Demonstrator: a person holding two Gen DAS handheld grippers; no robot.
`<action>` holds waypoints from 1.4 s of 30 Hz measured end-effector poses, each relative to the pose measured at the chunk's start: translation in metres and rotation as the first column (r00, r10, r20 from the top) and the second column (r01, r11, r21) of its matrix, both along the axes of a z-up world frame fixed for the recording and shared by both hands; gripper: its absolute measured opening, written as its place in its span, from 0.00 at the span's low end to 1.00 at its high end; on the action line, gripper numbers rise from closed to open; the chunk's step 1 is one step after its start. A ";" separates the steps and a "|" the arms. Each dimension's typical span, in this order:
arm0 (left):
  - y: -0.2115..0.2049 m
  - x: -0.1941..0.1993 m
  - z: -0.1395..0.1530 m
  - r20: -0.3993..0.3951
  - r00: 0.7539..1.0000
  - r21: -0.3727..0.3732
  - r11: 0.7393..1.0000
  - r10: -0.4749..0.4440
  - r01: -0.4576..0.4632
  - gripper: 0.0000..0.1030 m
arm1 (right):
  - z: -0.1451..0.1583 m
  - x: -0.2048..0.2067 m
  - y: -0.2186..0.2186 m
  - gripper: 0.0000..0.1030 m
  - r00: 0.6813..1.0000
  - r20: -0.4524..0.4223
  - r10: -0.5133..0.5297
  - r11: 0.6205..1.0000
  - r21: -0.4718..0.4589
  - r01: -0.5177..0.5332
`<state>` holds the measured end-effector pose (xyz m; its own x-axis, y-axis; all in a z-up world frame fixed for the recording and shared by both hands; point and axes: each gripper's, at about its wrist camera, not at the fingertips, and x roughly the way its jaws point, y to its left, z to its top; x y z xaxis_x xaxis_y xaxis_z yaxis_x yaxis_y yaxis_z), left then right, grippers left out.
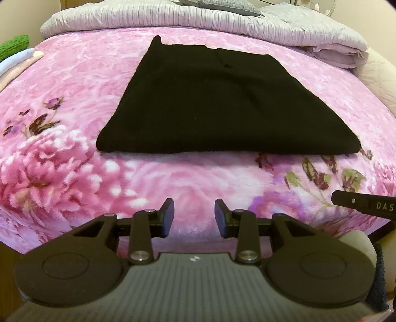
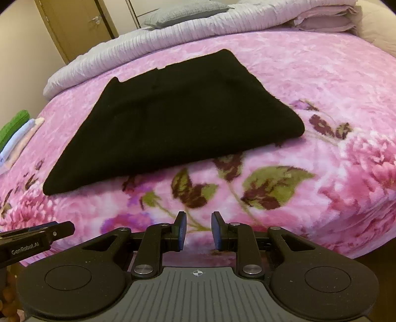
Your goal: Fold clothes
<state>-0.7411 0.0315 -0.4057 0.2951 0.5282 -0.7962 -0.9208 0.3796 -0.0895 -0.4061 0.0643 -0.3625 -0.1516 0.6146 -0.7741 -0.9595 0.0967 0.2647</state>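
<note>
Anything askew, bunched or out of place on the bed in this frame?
Nothing major. The black garment lies flat and folded on the pink blanket; only its far edge is uneven, with a small peak at the far left corner. Both grippers are empty.

A matt black knit garment (image 1: 222, 104) is lying on a plush, fuzzy pink floral blanket (image 1: 173, 178); at twelve o'clock, ribbed lilac bedding (image 1: 173, 17) is showing.
</note>
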 end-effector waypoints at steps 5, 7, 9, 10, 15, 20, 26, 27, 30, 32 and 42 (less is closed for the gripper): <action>0.002 0.002 -0.002 0.007 1.000 0.012 1.000 -0.013 0.013 0.30 | -0.003 0.002 0.003 0.23 1.000 -0.009 0.008 1.000 -0.008 -0.008; 0.002 0.000 0.001 0.018 0.999 0.049 0.998 -0.034 0.033 0.30 | -0.002 0.006 0.003 0.23 0.999 -0.030 0.012 1.000 0.005 -0.011; 0.003 -0.004 0.004 0.027 0.998 0.092 0.994 -0.053 0.051 0.31 | 0.001 0.014 0.000 0.23 0.997 -0.073 0.020 0.998 0.055 -0.016; 0.004 -0.007 0.007 0.027 0.998 0.121 0.991 -0.063 0.059 0.31 | 0.004 0.021 -0.003 0.23 0.995 -0.098 0.031 0.994 0.106 -0.021; 0.010 -0.016 0.018 -0.049 0.986 0.262 0.951 -0.157 0.164 0.32 | 0.022 0.044 -0.013 0.22 0.994 -0.027 0.102 0.950 0.298 -0.090; 0.012 -0.013 0.017 -0.252 0.924 0.348 0.863 -0.288 0.365 0.38 | 0.026 0.045 -0.008 0.23 0.942 0.251 0.221 0.911 0.292 -0.291; 0.012 -0.004 -0.011 -0.554 0.740 0.312 0.729 -0.381 0.609 0.39 | 0.004 0.033 -0.006 0.23 0.706 0.630 0.324 0.854 0.126 -0.505; 0.011 -0.003 -0.017 -0.596 0.704 0.300 0.705 -0.387 0.642 0.39 | 0.000 0.033 -0.005 0.23 0.678 0.654 0.337 0.846 0.107 -0.523; 0.012 -0.001 -0.036 -0.705 0.598 0.266 0.639 -0.381 0.721 0.39 | -0.014 0.030 -0.003 0.43 0.570 0.732 0.374 0.814 0.036 -0.580; 0.014 0.000 -0.047 -0.760 0.533 0.242 0.600 -0.371 0.762 0.39 | -0.026 0.028 -0.005 0.73 0.469 0.796 0.384 0.775 -0.002 -0.632; 0.031 -0.004 -0.064 -0.803 0.447 0.229 0.488 -0.394 0.842 0.39 | -0.079 0.038 0.008 0.72 0.163 0.909 0.383 0.659 -0.146 -0.738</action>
<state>-0.7451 0.0625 -0.4695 0.3366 0.7618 -0.5535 -0.1189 0.6174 0.7776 -0.3685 0.0726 -0.4417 0.0292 0.8481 -0.5291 -0.4010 -0.4749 -0.7834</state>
